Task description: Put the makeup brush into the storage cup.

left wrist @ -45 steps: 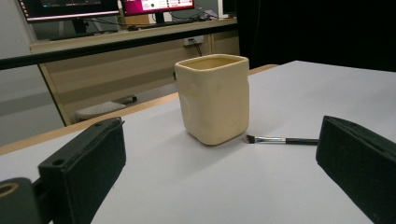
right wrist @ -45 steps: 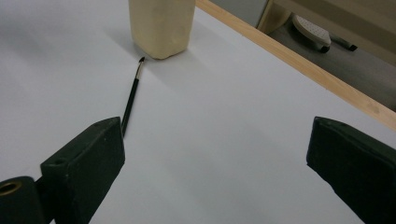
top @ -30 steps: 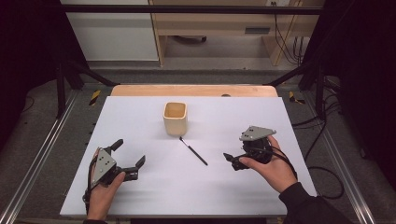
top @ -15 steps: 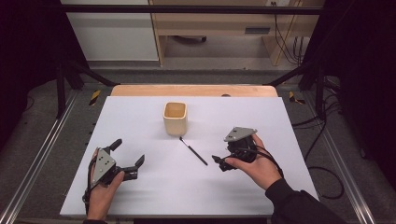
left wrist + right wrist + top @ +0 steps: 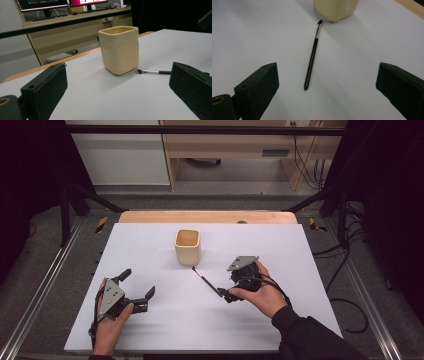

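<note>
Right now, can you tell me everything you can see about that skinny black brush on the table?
The brush is thin and black, with a glossy handle, a short silver collar and a small dark bristle tip. It lies flat on the white table, its tip pointing at the foot of the cream cup, close to it; whether they touch is unclear. Nothing grips it. The right gripper is open, its jaws on either side of the handle end.

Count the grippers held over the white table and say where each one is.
2. The left gripper rests near the table's front left, jaws open. The right gripper is right of centre, open, at the brush's handle end.
</note>
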Available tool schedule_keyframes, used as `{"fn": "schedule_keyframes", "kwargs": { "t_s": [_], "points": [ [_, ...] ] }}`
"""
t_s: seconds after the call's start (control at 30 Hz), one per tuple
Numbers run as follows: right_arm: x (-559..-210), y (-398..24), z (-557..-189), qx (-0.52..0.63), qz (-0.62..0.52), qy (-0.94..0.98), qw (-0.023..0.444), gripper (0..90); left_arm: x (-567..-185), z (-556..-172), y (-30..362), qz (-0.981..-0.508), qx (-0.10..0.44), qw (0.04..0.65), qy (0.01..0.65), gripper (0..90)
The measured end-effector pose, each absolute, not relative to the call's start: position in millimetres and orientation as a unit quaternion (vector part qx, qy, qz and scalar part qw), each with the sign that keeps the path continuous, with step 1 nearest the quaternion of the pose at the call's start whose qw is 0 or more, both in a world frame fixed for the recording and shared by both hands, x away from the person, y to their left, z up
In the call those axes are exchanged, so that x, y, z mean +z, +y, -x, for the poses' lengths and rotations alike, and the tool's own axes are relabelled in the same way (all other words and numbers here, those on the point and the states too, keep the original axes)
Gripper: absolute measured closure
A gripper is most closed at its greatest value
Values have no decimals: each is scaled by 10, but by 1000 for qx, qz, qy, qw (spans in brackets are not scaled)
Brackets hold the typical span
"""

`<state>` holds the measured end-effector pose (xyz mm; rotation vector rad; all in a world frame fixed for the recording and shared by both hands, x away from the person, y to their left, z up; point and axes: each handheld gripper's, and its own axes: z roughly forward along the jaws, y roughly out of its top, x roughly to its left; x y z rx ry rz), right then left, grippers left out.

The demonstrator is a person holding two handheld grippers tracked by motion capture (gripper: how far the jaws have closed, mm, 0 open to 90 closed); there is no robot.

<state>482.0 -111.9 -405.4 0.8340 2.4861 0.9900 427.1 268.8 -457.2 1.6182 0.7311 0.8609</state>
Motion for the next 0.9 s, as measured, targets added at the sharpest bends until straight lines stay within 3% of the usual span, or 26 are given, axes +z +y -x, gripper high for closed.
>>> {"fn": "schedule_keyframes", "kwargs": {
  "t_s": [0.9],
  "points": [
    [-4253,-716,-5050,320,-300,889,131,53,-4567,-4272,2717,-679,360,558,314,15]
  ]
}}
